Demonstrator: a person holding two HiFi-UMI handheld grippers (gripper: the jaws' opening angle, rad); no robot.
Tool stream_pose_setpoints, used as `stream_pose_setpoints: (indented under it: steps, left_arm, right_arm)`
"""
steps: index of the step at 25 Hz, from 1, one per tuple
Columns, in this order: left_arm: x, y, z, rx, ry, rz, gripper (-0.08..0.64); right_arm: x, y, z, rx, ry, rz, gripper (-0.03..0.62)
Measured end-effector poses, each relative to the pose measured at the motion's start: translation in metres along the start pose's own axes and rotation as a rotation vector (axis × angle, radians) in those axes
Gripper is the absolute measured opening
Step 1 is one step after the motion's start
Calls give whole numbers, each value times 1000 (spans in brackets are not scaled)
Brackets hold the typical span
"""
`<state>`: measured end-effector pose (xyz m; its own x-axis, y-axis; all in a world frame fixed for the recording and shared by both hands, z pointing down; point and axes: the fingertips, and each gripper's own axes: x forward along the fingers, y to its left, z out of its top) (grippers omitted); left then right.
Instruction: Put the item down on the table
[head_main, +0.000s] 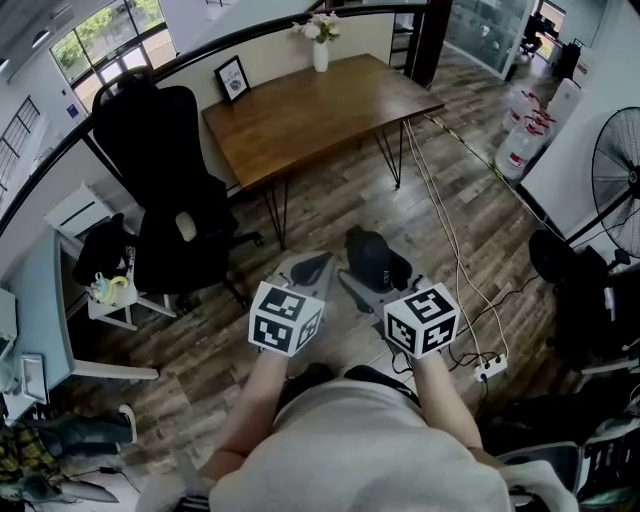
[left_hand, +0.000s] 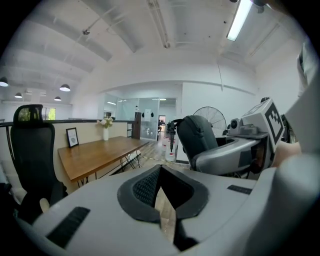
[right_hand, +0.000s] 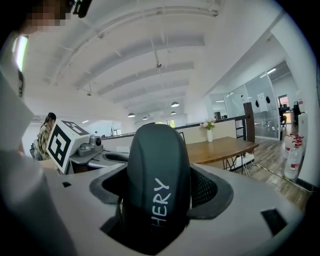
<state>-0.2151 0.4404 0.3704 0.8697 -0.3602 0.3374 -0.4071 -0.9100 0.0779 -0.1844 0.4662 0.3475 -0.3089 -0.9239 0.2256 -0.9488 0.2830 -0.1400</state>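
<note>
A dark computer mouse (head_main: 375, 258) with white lettering stands upright between the jaws of my right gripper (head_main: 372, 276), which is shut on it. In the right gripper view the mouse (right_hand: 157, 190) fills the middle. It also shows in the left gripper view, where the mouse (left_hand: 197, 134) is at the right. My left gripper (head_main: 311, 266) is beside it at the same height, shut with nothing in it; its dark pads (left_hand: 142, 190) meet in a narrow V. Both hover above the wood floor, short of the brown wooden table (head_main: 320, 110).
A black office chair (head_main: 175, 190) stands left of the table. A vase of flowers (head_main: 320, 45) and a picture frame (head_main: 232, 78) sit at the table's far edge. Cables and a power strip (head_main: 488, 367) lie on the floor at right, near a fan (head_main: 620, 180).
</note>
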Motion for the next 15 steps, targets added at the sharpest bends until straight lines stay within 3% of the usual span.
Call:
stream_pose_setpoints:
  steps: [12, 15]
  left_arm:
    - [29, 1, -18, -2, 38, 81, 14]
    - [49, 9, -20, -9, 51, 65, 14]
  right_arm:
    - [-10, -35, -26, 65, -1, 16, 370]
    - [-2, -55, -25, 67, 2, 5, 370]
